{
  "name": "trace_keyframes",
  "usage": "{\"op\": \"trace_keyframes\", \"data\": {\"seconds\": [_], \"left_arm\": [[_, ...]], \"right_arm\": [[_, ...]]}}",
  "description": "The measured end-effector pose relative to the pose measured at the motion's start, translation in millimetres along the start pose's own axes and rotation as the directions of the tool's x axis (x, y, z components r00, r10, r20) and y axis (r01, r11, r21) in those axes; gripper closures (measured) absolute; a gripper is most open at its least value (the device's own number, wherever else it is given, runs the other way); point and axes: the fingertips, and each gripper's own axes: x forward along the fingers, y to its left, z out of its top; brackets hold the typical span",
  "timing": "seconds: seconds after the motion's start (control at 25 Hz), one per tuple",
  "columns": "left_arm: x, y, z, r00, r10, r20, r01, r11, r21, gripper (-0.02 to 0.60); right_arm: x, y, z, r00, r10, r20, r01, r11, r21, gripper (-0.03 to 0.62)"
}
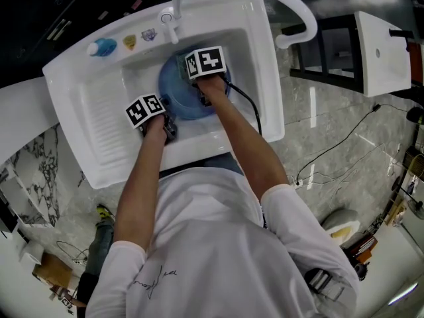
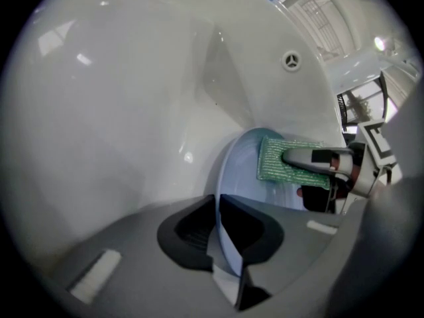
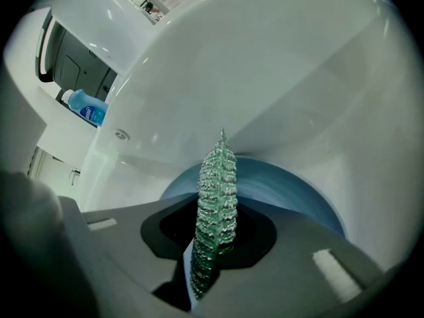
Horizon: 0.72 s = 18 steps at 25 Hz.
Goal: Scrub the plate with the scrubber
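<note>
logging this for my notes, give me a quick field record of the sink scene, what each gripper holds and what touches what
place: white ceramic sink
left gripper: shut on the rim of the round blue plate, inside the basin
right gripper: shut on the green mesh scrubber
contact: scrubber lies flat against the plate's face
on ledge: blue bottle

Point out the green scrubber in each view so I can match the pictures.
Head view: not visible, hidden beneath the right gripper over the blue plate.
Left gripper view: scrubber right of centre, flat on the plate's face.
Right gripper view: centre, edge-on between the jaws.
Shared landmark: the blue plate in the white sink.
</note>
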Motion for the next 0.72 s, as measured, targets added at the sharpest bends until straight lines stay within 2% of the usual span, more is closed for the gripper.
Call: {"op": "trace_keyframes", "data": {"seconds": [0.72], "left_arm": [[0.8, 1.0, -0.6, 1.000, -0.007, -0.008, 0.006, 1.000, -0.016, 0.499]], "right_arm": [[-27.9, -42.3, 4.2, 0.995, -0.090, 0.052, 0.088, 0.995, 0.043, 0.533]]}}
